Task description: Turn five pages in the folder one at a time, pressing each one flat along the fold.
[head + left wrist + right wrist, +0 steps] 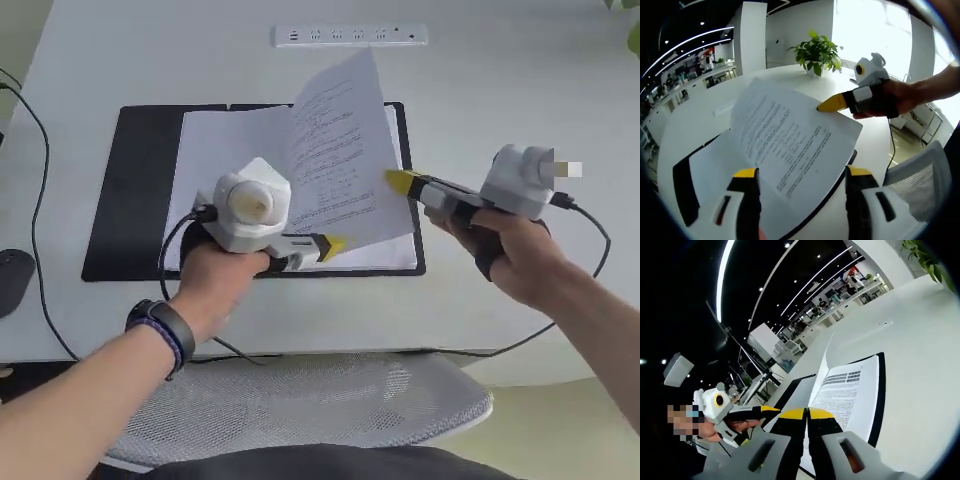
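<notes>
The left gripper [330,246] sits low at the near edge of the folder [135,190], jaws spread wide and gripping nothing, so the sheets beneath could lift. The raised page [340,150] stands mid-folder and may crease or tear if the right gripper [403,182], pinching its right edge, pulls sharply. That gripper reaches in level from the right.

No legible text. Lifted white printed paper page [340,150] in the open black folder [130,190] carries black print lines, too small and blurred to read.
</notes>
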